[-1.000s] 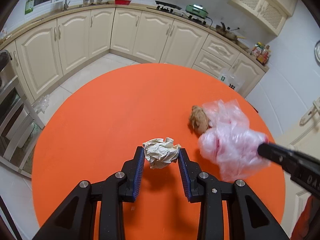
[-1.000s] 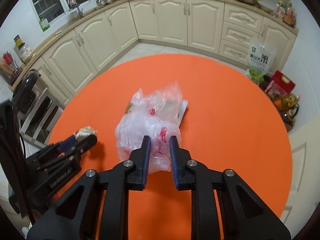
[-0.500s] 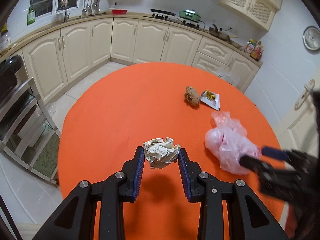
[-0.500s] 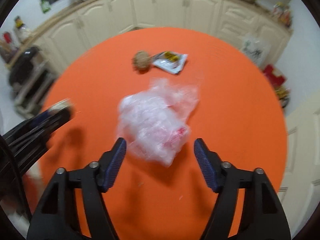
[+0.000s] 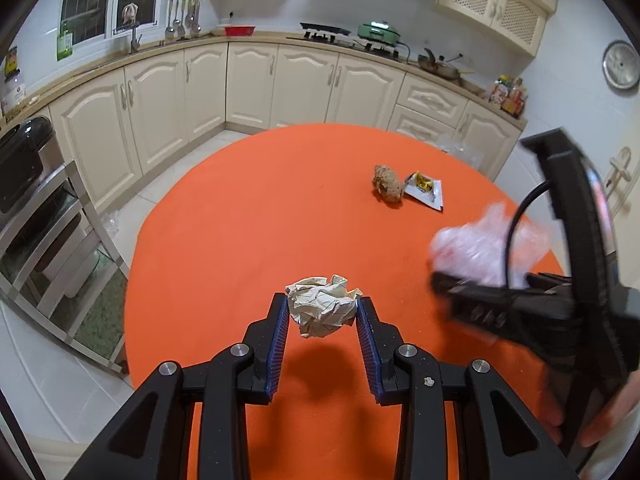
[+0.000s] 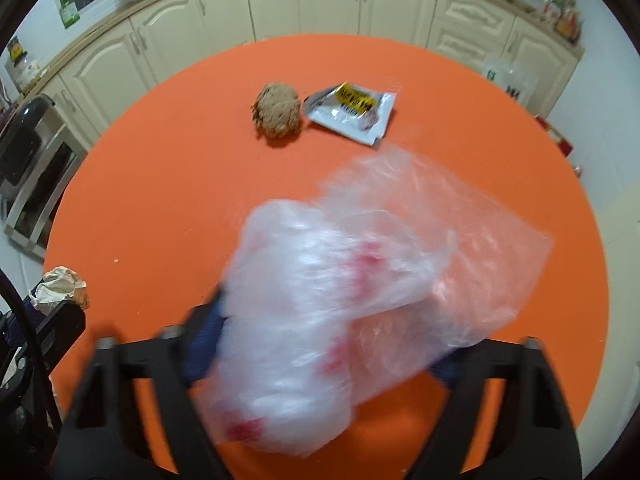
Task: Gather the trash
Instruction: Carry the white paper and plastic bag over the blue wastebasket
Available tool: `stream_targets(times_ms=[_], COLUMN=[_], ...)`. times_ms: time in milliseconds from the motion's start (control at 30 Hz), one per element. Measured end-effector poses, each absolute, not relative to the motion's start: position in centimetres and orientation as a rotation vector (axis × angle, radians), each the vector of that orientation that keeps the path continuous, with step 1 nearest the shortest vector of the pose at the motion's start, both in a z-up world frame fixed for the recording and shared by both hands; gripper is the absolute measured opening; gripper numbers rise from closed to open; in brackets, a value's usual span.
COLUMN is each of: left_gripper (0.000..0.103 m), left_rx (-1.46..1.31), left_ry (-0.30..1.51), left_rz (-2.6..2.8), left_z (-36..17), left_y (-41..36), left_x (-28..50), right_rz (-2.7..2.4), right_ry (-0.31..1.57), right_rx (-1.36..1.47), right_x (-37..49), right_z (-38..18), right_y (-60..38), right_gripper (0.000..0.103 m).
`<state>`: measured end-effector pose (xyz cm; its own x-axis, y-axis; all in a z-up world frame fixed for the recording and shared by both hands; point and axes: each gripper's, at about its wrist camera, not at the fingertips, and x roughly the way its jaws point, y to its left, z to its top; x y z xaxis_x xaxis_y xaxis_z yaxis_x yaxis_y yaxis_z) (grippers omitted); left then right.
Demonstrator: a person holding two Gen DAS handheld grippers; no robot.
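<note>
Over the round orange table: two trash items in hand.
Left gripper clamps crumpled beige paper ball, carried clear; right gripper's jaws have just been closing around translucent pink-printed plastic bag, grip unconfirmed; brown lump and white wrapper lie beyond.

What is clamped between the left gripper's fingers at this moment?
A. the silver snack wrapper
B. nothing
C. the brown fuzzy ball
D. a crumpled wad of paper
D: the left gripper has its blue pads pressed on both sides of the crumpled paper wad, held above the orange table.
</note>
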<state>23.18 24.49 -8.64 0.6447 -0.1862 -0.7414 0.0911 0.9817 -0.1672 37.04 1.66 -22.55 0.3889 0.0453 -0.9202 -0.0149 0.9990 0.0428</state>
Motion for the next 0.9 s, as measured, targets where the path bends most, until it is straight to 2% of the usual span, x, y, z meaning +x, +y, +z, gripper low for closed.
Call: stream_targets(times_ms=[100,400,900], left_gripper=[0.03,0.03,0.03], left_rx=[-0.127,-0.078,0.091], left_ry=[0.873,0.871,0.878], left_rz=[-0.178,-0.216,-0.468], left_z=[-8.4,-7.3,-7.0], left_y=[23.7,20.0,3.9], left_x=[23.5,24.4,22.1], right_rz=[0.082,0.051,-0.168], right_ry=[1.199,1.184,1.076], right_rx=[0.167,0.247,0.382], right_x=[36.5,32.6,21.3], right_z=[-22.2,-21.0,-17.7], right_y=[-0.5,-5.3,-18.5], right_gripper=[0.041,0.04,0.041])
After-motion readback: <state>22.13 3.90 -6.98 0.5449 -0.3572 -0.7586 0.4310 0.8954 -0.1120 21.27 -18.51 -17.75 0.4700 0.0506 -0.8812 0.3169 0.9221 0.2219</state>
